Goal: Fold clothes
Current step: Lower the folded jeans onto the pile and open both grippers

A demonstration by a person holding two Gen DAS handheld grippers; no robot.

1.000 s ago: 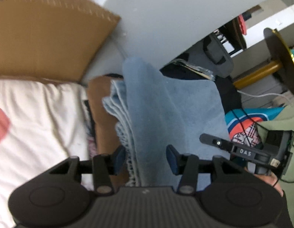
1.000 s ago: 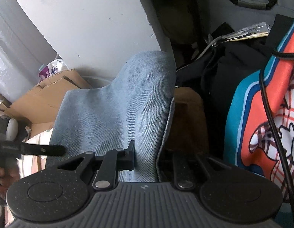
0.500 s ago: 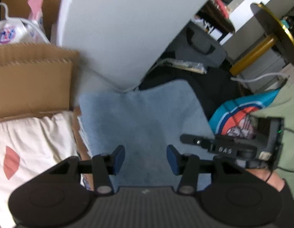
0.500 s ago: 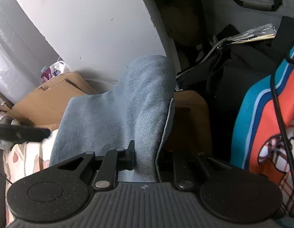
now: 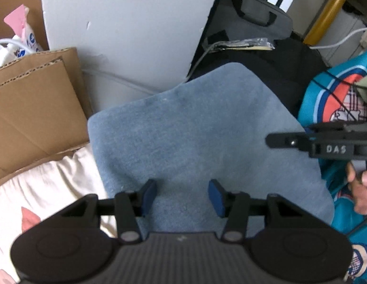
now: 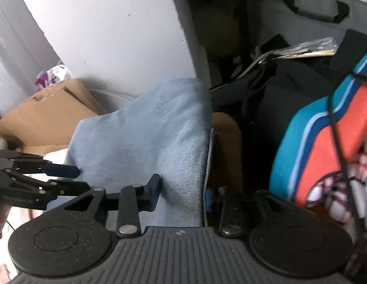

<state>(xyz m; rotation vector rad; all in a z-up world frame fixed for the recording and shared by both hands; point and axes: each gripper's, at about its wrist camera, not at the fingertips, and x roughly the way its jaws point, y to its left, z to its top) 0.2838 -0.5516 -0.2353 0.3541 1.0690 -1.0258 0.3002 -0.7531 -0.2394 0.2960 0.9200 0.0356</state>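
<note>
A folded light-blue denim garment [image 5: 202, 137] lies flat in the middle of the left wrist view. My left gripper [image 5: 183, 197] hovers over its near edge, open, with nothing between the blue pads. It shows at the left edge of the right wrist view as well, left gripper [image 6: 67, 177]. My right gripper [image 6: 183, 195] straddles the right-hand fold of the denim [image 6: 159, 137]. Its jaws are opening, the cloth still sits between them, and the pads no longer pinch it. From the left wrist view the right gripper [image 5: 278, 140] reaches in from the right, held by a hand [image 5: 361, 189].
Flattened cardboard [image 5: 36, 108] and a white panel [image 5: 126, 23] stand behind the denim. Cream patterned bedding [image 5: 53, 184] lies to the left. A teal and orange garment [image 5: 337, 99] is on the right, with dark clothing [image 6: 290, 99] and a grey bag [image 5: 254, 11] behind. A brown item [image 6: 226, 142] sits under the denim.
The left gripper has rolled and shifted, so the denim now lies broad and flat under it. The right gripper's jaws have widened around the fold they were pinching.
</note>
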